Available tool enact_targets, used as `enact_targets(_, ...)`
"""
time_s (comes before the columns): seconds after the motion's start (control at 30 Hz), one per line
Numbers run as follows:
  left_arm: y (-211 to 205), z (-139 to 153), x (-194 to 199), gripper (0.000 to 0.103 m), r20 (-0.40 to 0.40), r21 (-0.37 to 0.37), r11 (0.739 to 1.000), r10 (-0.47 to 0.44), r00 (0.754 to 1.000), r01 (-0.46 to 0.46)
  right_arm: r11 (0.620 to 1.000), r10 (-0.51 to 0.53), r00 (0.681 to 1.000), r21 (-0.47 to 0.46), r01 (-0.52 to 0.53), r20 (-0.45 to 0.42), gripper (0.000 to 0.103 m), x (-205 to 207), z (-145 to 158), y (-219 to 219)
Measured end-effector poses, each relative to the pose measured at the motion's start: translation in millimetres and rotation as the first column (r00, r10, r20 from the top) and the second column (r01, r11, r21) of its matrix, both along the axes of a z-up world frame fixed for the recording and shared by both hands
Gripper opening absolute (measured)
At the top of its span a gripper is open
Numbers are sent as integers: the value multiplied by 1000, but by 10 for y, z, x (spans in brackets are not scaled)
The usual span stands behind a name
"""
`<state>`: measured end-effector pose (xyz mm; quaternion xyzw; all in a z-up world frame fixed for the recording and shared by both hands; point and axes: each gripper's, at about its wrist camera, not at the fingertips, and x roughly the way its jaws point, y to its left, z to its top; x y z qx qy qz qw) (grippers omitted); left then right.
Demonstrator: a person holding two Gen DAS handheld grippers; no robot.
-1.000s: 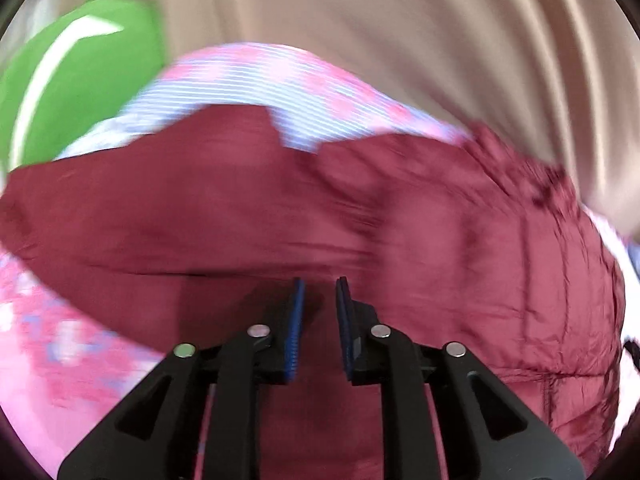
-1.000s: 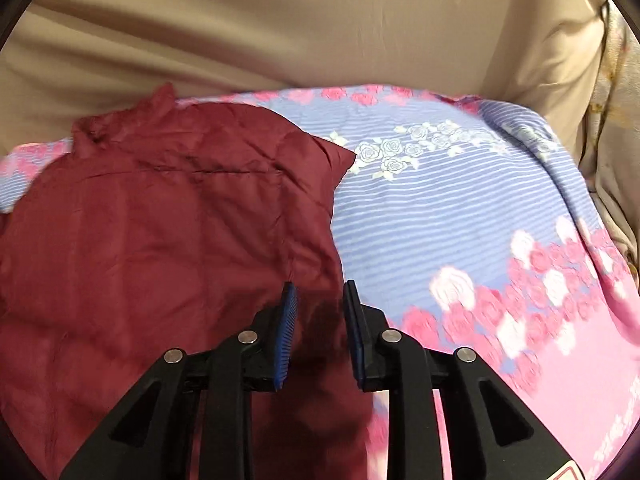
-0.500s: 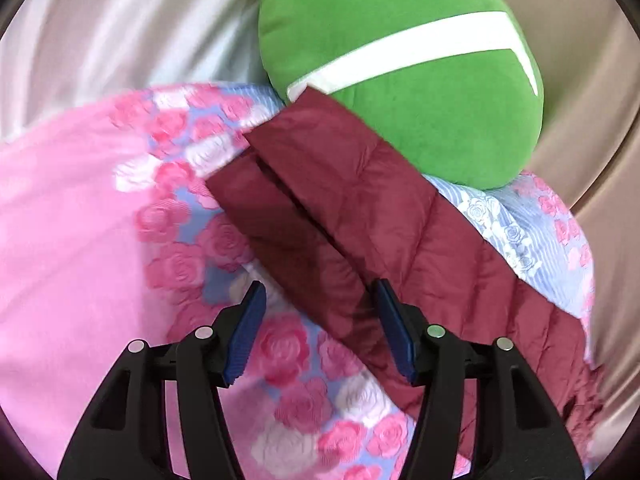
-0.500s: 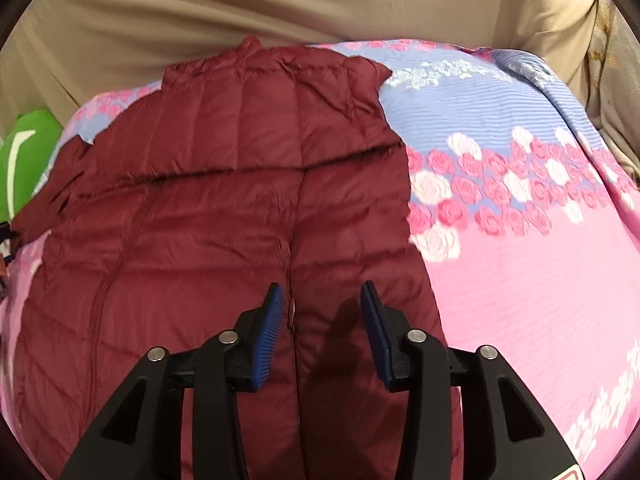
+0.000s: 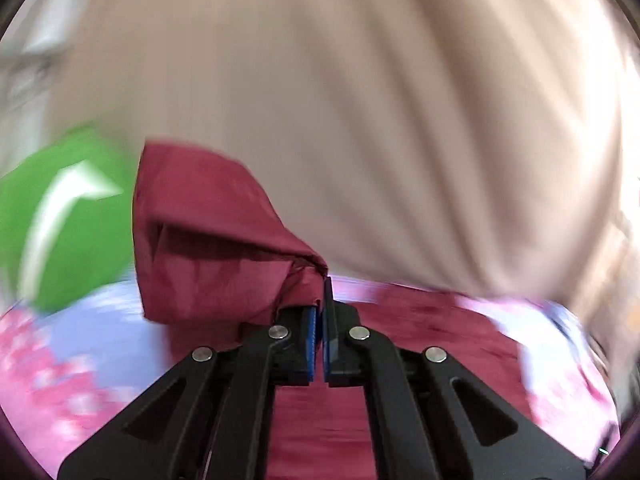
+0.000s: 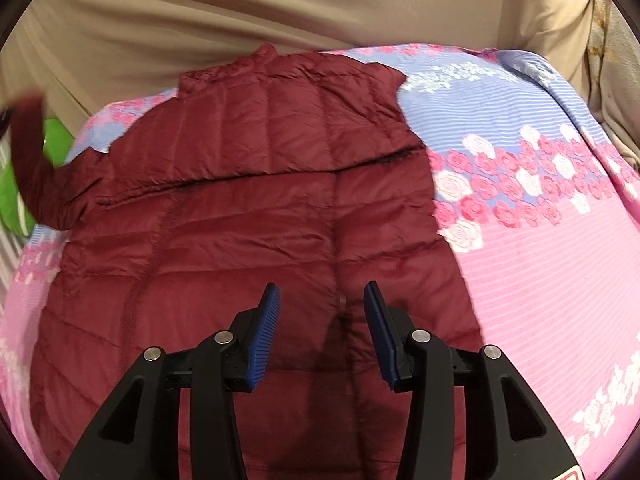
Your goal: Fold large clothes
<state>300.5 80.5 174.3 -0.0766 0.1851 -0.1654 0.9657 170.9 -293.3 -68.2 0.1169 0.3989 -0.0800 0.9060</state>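
The dark red quilted puffer jacket [image 6: 256, 208] lies spread on the pink and blue rose-print bedspread [image 6: 560, 240], collar toward the beige curtain [image 6: 280, 12]. The left tool [image 5: 320, 304] is pressed together, pinching the jacket's lifted sleeve [image 5: 208, 240] beside a green plush cushion [image 5: 64, 220]. The right tool [image 6: 322, 300], having just spread further, hovers apart over the jacket's body, nothing between its pads; bare bedspread lies to the jacket's right.

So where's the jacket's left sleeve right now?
Lifted off the bed, its cuff pinched in the left gripper, beside the green cushion; far left in the right wrist view.
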Motion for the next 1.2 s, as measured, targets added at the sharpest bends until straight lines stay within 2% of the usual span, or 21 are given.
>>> enact_targets(0.07, -847, -86, -70, 2, -30, 58, 988, -141, 990, 143, 1000, 11, 1000, -6, -11, 9, 48, -13, 8, 42)
enact_targets(0.13, -1489, -347, -93, 9, -91, 97, 966, -230, 969, 238, 1000, 16, 1000, -22, -16, 12, 51, -39, 8, 55)
enact_targets(0.17, -1852, -602, -71, 19, -153, 109, 951, -271, 950, 289, 1000, 14, 1000, -27, -14, 11, 51, -62, -2, 36)
enact_targets(0.2, -2086, -807, -12, 49, -208, 117, 938, -299, 931, 327, 1000, 10, 1000, -26, -10, 8, 52, -88, -14, 0)
enact_targets(0.23, -2300, -1065, 44, 68, -274, 128, 925, -313, 909, 357, 1000, 5, 1000, -23, -5, 4, 52, -107, -25, -32)
enact_targets(0.3, -2554, -1507, 17, 66, -348, 144, 921, -296, 890, 362, 1000, -14, 1000, -13, 14, -6, 54, -161, -38, -149)
enact_targets(0.37, -2581, -1703, -54, 66, -379, 143, 916, -298, 876, 374, 1000, -26, 1000, -4, 26, -9, 55, -200, -22, -275)
enact_targets(0.47, -2221, -1588, -207, 69, -361, 64, 925, -327, 873, 373, 1000, -22, 1000, -2, 22, 5, 60, -180, 49, -405)
enact_targets(0.53, -1917, -1469, -264, 84, -322, 21, 937, -323, 890, 348, 1000, 1, 1000, 21, -2, 19, 64, -64, 112, -459)
enact_targets(0.63, -1358, -1279, -181, 89, -269, 12, 976, -208, 940, 219, 996, 40, 998, 82, -43, 39, 68, 242, 169, -477)
enact_targets(0.67, -1137, -1275, -88, 89, -281, 21, 987, -147, 948, 159, 995, 43, 998, 90, -47, 41, 68, 372, 175, -467)
enact_targets(0.73, -761, -1342, 101, 89, -327, 14, 998, -47, 944, 55, 994, 49, 998, 96, -52, 32, 68, 614, 171, -426)
enact_targets(0.8, -367, -1501, 284, 86, -390, -19, 998, 48, 919, -61, 991, 61, 998, 121, -62, 8, 68, 911, 123, -393)
enact_targets(0.83, -208, -1581, 373, 78, -421, -46, 995, 64, 905, -91, 989, 66, 998, 133, -66, 3, 66, 1028, 95, -377)
enact_targets(0.87, -158, -1645, 439, 75, -441, -55, 994, 65, 895, -99, 987, 92, 996, 135, -90, -10, 45, 1194, 51, -340)
enact_targets(0.9, -116, -1692, 498, 64, -457, -56, 994, 60, 888, -96, 988, 102, 994, 117, -98, -29, 7, 1309, 28, -303)
enact_targets(0.93, -77, -1738, 555, 51, -469, -51, 994, 64, 881, -100, 992, 102, 994, 84, -98, -47, 4, 1429, 46, -253)
enact_targets(0.97, -63, -1780, 605, 48, -476, -42, 994, 68, 877, -100, 993, 94, 995, 69, -92, -26, 3, 1445, 116, -225)
enact_targets(1.1, -185, -2027, 716, 33, -491, 46, 995, 98, 866, -87, 994, 109, 966, -3, -112, 233, 1, 1220, 722, -109)
enact_targets(1.13, -233, -2124, 744, 31, -500, 74, 994, 108, 859, -82, 995, 103, 966, -6, -104, 239, 1, 1217, 734, -129)
enact_targets(1.2, -247, -2205, 722, 31, -479, 101, 991, 127, 869, -89, 998, 65, 992, 2, -66, 104, 1, 1423, 437, -260)
